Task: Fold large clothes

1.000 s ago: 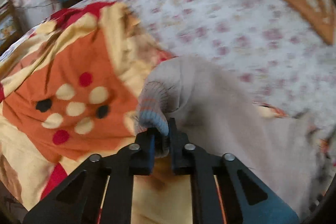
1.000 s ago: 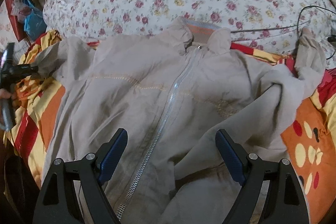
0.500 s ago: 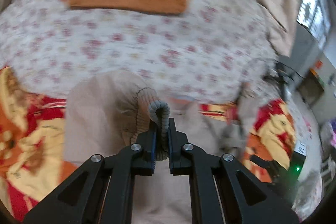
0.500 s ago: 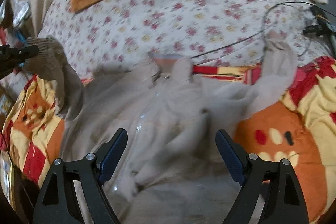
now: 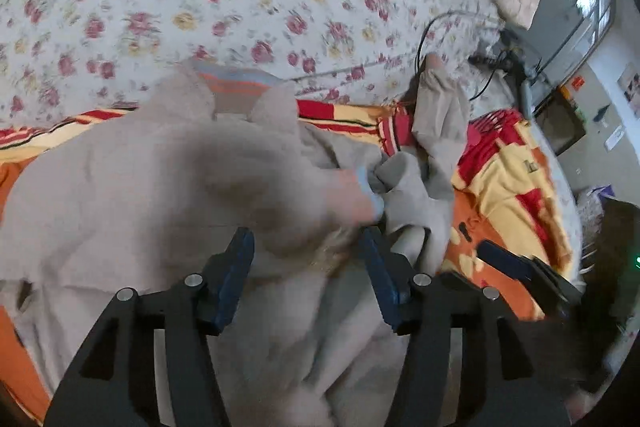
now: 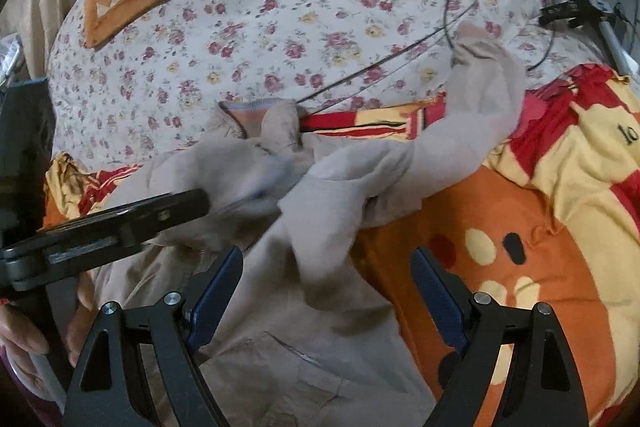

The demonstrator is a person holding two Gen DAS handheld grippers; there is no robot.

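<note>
Fingers (image 5: 236, 267) just parted — jacket sleeve (image 5: 248, 183) beyond.

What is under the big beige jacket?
Under the beige jacket lies an orange, red and yellow blanket, peeking out on both sides. Behind it is a flowery sheet. What lies beneath the jacket's middle is covered.

Jacket (image 6: 320, 327) matt beige cloth; ribbed knit collar (image 6: 252, 111); floral cotton sheet (image 6: 280, 7).

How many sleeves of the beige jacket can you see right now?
2: one sleeve folded across the jacket's chest, blurred; the other sleeve stretched out toward the floral sheet.
</note>
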